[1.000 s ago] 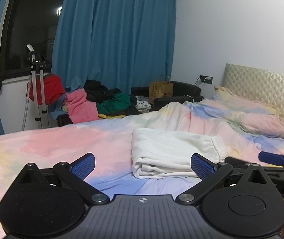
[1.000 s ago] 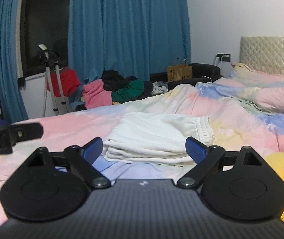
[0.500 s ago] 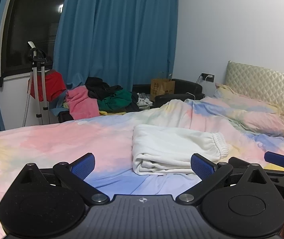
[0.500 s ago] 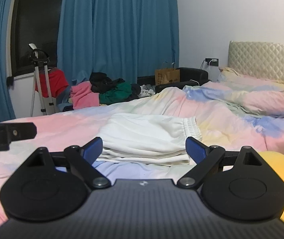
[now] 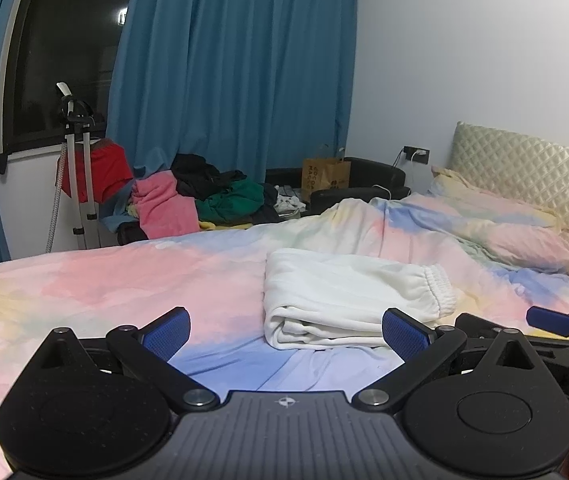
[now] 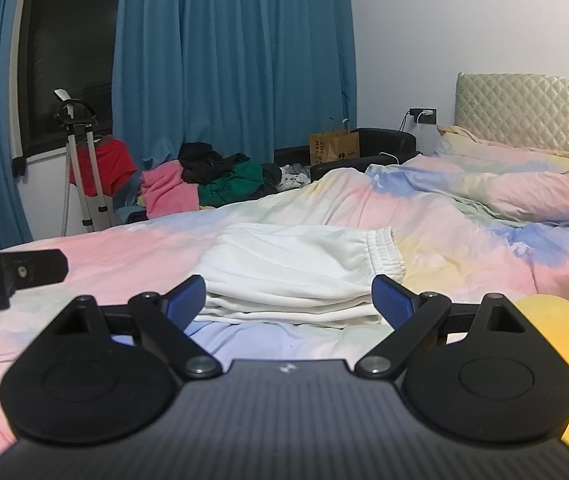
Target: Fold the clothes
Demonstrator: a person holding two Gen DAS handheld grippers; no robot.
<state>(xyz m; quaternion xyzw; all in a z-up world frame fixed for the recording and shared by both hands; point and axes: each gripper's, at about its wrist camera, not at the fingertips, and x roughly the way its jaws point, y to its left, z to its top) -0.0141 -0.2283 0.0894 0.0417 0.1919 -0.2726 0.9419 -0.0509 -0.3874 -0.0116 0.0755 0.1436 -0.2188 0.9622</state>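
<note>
Now your left gripper (image 5: 286,330) and right gripper (image 6: 288,294) both gape wide, empty, just short of the folded pants (image 5: 348,300) on the bed (image 5: 124,280). Fold looks finished; next, fetch another garment.

I am reading "AI" on the left gripper (image 6: 12,276) at near left; the far paper bag's (image 6: 334,145) print is staying illegible.
</note>
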